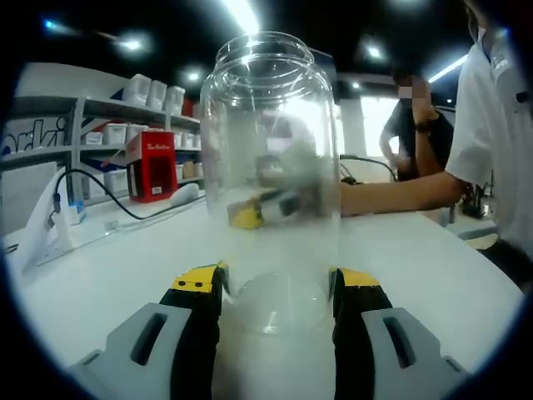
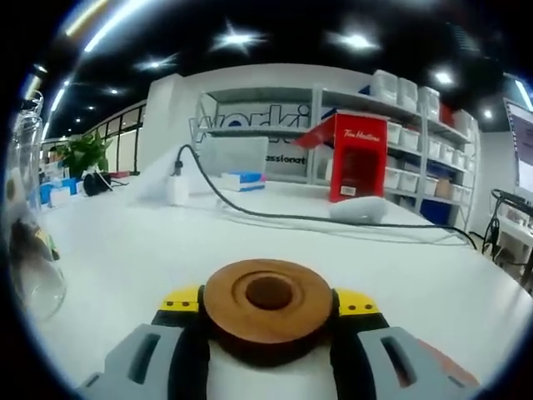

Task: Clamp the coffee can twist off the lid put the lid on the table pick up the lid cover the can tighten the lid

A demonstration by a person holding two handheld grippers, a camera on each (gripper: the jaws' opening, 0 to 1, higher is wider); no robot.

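A red carton (image 2: 358,167) on the white table (image 2: 150,250) carried white script that read "Tim Hortons". The same red carton (image 1: 151,165) in the left gripper view showed white script too small to read. Dark lettering on the wall behind the shelving (image 2: 275,112) read partly as "Worki", with smaller letters "ssionat" below it.

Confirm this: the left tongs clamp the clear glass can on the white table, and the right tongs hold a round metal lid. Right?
Not quite. The left tongs do clamp the clear glass can on the white table, but the lid in the right tongs is round brown wood, as the right gripper view shows.
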